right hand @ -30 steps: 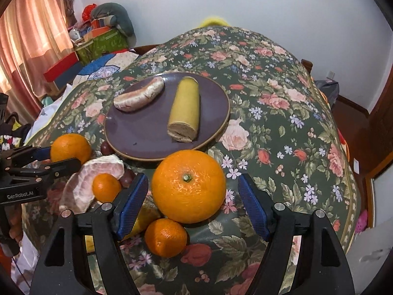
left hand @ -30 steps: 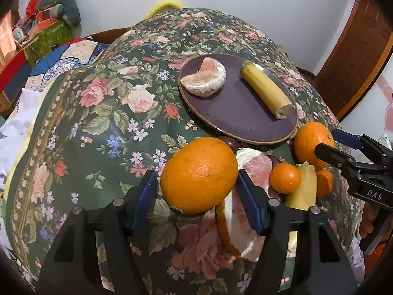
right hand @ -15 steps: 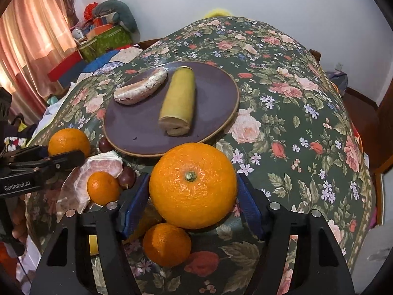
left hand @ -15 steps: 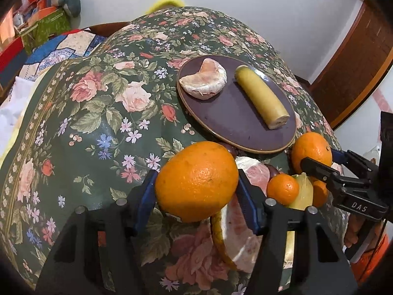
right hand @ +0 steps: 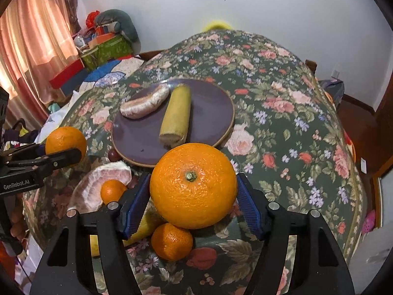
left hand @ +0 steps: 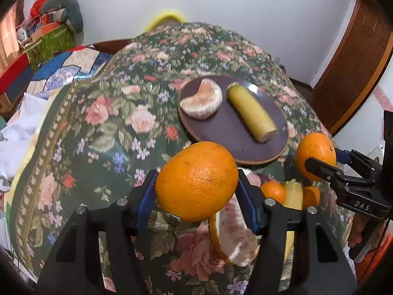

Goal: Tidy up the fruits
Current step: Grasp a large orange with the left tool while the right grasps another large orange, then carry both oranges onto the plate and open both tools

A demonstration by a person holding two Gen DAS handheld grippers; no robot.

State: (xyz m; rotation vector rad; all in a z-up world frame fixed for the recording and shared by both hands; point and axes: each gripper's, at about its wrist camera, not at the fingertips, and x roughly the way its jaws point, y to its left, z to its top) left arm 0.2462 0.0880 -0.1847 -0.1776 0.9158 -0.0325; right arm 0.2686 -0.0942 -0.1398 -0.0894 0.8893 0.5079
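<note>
Through the left wrist camera we saw our left gripper with its jaws clenched on a large orange, held above the floral tabletop just short of the dark plate. On that plate lay a peeled pomelo piece beside a yellow banana piece, apart from each other. Under the jaws sat another pomelo wedge and a small mandarin. Through the right wrist camera our right gripper gripped a second large orange, stem facing us — it hung before the plate's near rim. Below it rested a little mandarin, and off to the left the other gripper's orange was visible.
</note>
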